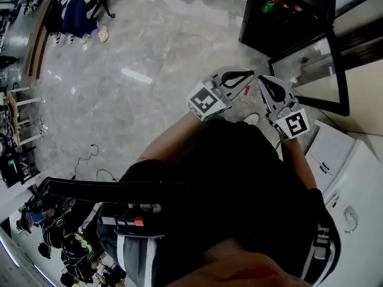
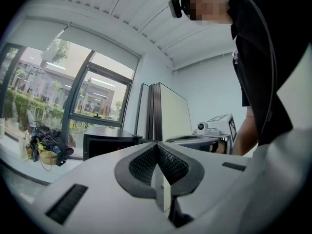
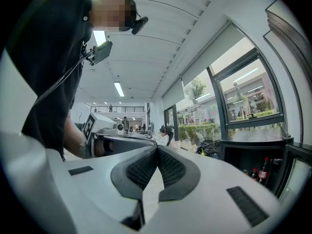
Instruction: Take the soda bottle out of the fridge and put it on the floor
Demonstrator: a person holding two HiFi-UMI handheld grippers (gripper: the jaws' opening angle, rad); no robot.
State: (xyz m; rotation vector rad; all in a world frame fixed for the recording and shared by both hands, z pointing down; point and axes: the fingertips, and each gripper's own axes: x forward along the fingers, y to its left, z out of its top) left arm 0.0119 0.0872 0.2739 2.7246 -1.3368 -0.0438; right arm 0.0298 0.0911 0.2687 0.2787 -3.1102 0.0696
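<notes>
left tongs [image 1: 248,73] shut, right tongs [image 1: 263,81] shut

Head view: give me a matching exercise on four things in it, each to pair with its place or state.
Things:
1. left gripper
2. door
3. bottles
4. cable

Places or states:
A. swung open
B. lying on the floor
C. fingers together, nothing held
D. inside the fridge

Pairs: 1-C, 2-A, 3-D, 4-B.
</notes>
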